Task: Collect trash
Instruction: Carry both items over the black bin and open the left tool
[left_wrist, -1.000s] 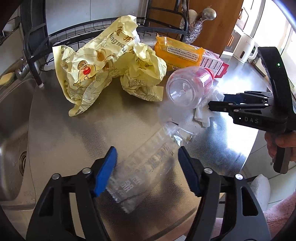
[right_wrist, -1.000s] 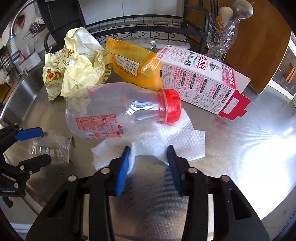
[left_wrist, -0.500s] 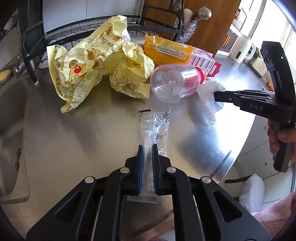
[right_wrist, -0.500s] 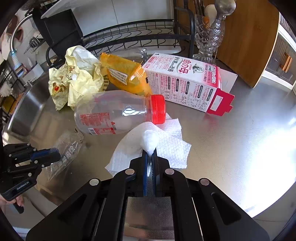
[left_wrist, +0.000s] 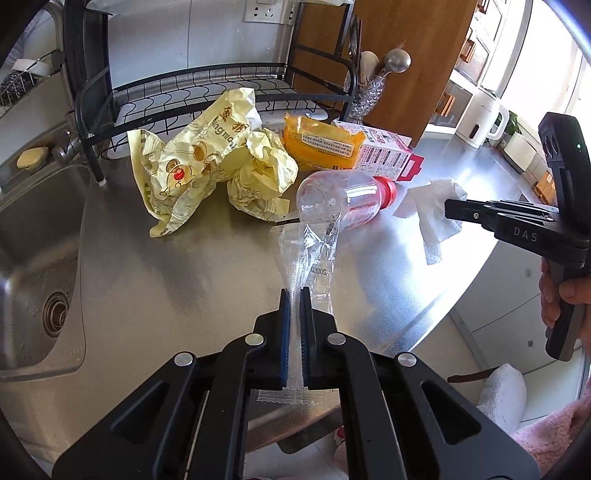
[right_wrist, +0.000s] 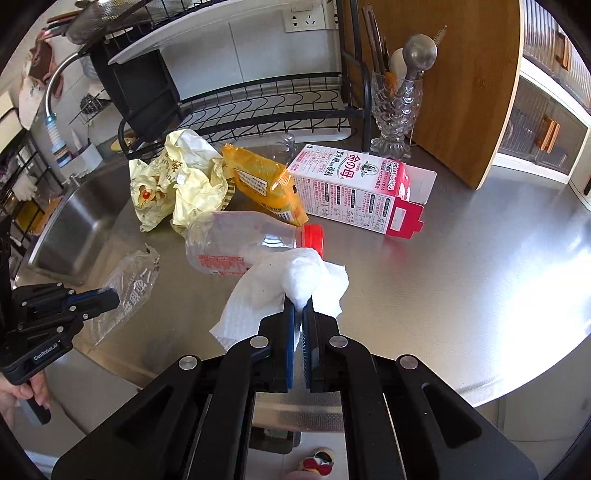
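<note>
My left gripper (left_wrist: 294, 295) is shut on a clear plastic wrapper (left_wrist: 308, 247) and holds it lifted off the steel counter (left_wrist: 166, 280); the wrapper also shows in the right wrist view (right_wrist: 129, 284). My right gripper (right_wrist: 300, 308) is shut on a white paper towel (right_wrist: 291, 288), lifted off the counter; it also shows in the left wrist view (left_wrist: 432, 210). On the counter lie a clear bottle with a red cap (right_wrist: 247, 243), a crumpled yellow wrapper (left_wrist: 207, 162), an orange packet (right_wrist: 262, 181) and a pink-and-white carton (right_wrist: 354, 188).
A sink (left_wrist: 37, 266) lies at the left. A black dish rack (left_wrist: 221, 88) stands behind the trash. A glass utensil holder (right_wrist: 395, 107) and a wooden board (right_wrist: 472, 85) stand at the back right. The counter's front edge is close below both grippers.
Both grippers closed, the left on the clear wrapper, the right on the paper towel, and then rose and drew back with them. The bottle and other trash stayed put.
</note>
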